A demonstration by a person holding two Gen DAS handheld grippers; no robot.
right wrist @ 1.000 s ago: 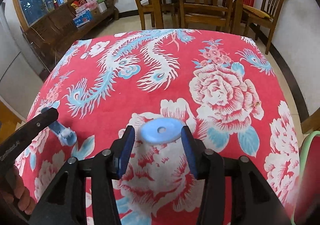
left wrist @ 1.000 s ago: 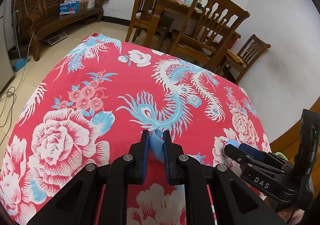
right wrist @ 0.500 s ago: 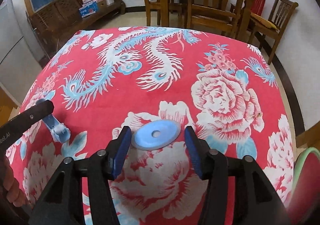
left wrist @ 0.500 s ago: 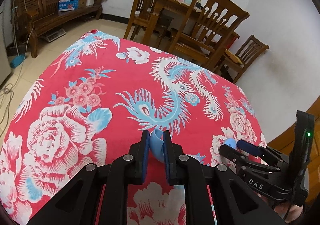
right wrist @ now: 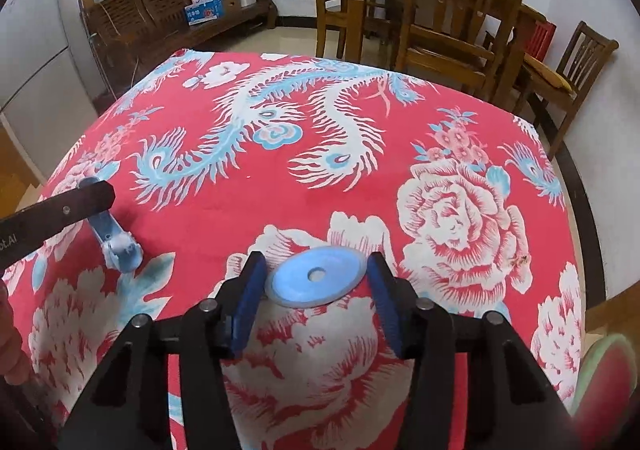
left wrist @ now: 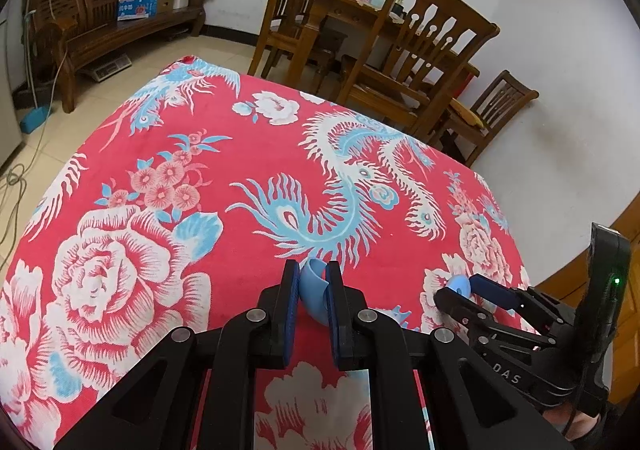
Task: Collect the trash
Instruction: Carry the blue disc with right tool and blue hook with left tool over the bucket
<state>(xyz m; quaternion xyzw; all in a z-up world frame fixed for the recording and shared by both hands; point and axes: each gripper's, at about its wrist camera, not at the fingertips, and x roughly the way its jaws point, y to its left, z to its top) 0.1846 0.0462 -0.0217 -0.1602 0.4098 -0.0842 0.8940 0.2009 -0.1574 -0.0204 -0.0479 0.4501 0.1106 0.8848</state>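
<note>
Left gripper (left wrist: 312,290) clamps blue plastic piece (left wrist: 313,288), lower part hidden. Right gripper (right wrist: 316,290) closing around disc (right wrist: 316,281) on red tablecloth (right wrist: 280,189).

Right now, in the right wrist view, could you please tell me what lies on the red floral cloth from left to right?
Left tool shut on the blue scoop-shaped piece → right tool's left pad → blue disc, flat on the cloth between the closing pads → right tool's right pad.
</note>
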